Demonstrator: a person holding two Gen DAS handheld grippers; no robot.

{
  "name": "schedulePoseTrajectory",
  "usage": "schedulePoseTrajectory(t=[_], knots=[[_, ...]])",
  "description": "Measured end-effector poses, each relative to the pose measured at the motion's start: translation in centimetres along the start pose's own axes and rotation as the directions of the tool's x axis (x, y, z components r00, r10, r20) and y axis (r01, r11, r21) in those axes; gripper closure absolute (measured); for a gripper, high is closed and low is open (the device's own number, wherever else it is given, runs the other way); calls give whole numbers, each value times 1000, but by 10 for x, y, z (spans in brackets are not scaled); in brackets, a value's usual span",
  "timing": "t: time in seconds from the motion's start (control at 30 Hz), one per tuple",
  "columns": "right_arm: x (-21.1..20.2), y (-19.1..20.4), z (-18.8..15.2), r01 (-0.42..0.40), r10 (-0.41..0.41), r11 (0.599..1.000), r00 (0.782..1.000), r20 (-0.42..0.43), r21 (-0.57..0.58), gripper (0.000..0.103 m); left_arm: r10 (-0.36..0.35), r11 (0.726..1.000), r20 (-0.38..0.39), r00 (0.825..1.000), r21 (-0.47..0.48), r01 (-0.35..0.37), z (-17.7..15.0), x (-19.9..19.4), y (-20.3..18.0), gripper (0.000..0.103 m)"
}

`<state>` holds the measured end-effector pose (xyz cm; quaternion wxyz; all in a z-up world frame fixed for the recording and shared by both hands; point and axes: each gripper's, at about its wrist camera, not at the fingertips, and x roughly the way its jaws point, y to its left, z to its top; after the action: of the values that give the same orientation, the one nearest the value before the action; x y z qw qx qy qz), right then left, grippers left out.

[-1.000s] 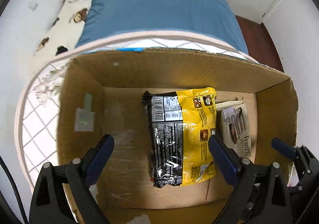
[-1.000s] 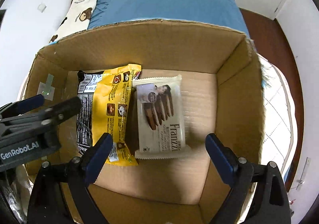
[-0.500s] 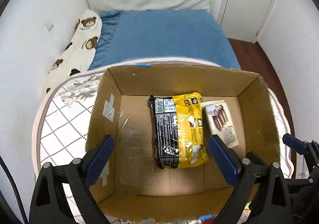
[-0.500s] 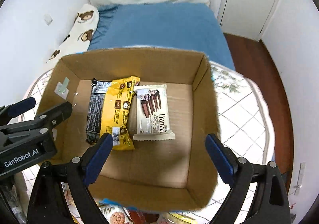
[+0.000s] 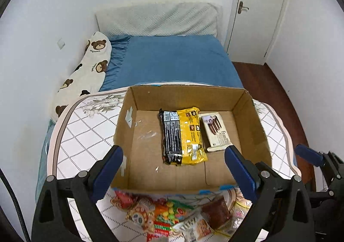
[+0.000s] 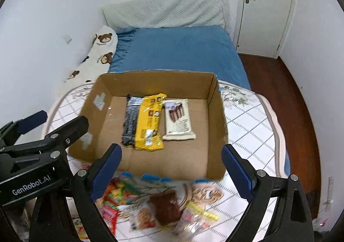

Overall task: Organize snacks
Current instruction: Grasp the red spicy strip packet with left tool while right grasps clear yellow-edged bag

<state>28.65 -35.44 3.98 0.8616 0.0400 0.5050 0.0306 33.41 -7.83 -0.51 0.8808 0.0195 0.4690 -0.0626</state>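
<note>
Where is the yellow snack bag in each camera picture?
Left wrist view: the yellow snack bag lies on the box floor, right of the middle.
Right wrist view: the same bag lies on the box floor, left of the middle.
Shared landmark: the white wafer pack lies just right of it, inside the cardboard box.

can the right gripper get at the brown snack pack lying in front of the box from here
Probably yes. The right gripper is open and empty, and the brown pack lies on top of the loose snacks outside the cardboard box, with nothing over it.
</note>
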Motion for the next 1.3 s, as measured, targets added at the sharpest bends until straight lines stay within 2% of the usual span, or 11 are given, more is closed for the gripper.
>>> schedulePoseTrajectory(t=[0.27, 0.4, 0.5, 0.67, 0.83, 0.93, 1.0, 1.1, 1.13, 1.2, 1.3], knots=[[-4, -9, -66, -83, 101, 988, 985, -139, 130, 7, 11, 1000, -89, 996, -15, -12, -56, -13, 23, 6], [21, -25, -114, -76, 135, 968, 960, -245, 237, 7, 62, 998, -213, 975, 16, -60, -109, 11, 35, 6], [44, -42, -148, -59, 168, 941, 937, -308, 334, 7, 59, 998, -358, 932, 13, -59, -153, 45, 42, 6], [77, -58, -177, -14, 177, 918, 909, -378, 396, 7, 60, 998, -551, 832, 30, -52, -208, 108, 41, 6], [103, -72, -190, 24, 178, 897, 894, -411, 441, 7, 65, 998, -597, 800, 39, -51, -226, 145, 33, 6], [119, -78, -193, 53, 168, 890, 885, -434, 453, 7, 65, 998, -604, 794, 53, -42, -232, 160, 26, 9], [129, -80, -196, 64, 171, 886, 875, -453, 458, 7, 39, 999, -608, 793, 29, -27, -236, 164, 24, 31], [146, -84, -201, 77, 192, 873, 854, -483, 483, 8, 23, 999, -598, 801, -5, -33, -236, 164, 25, 51], [149, -86, -202, 76, 199, 869, 851, -486, 489, 10, 18, 999, -590, 807, -16, -35, -236, 162, 27, 52], [156, -86, -204, 86, 180, 884, 844, -506, 459, 31, 15, 999, -581, 814, -31, -40, -234, 158, 30, 55], [156, -86, -206, 83, 153, 908, 847, -509, 411, 38, 9, 998, -569, 823, -46, -43, -234, 152, 34, 57]])
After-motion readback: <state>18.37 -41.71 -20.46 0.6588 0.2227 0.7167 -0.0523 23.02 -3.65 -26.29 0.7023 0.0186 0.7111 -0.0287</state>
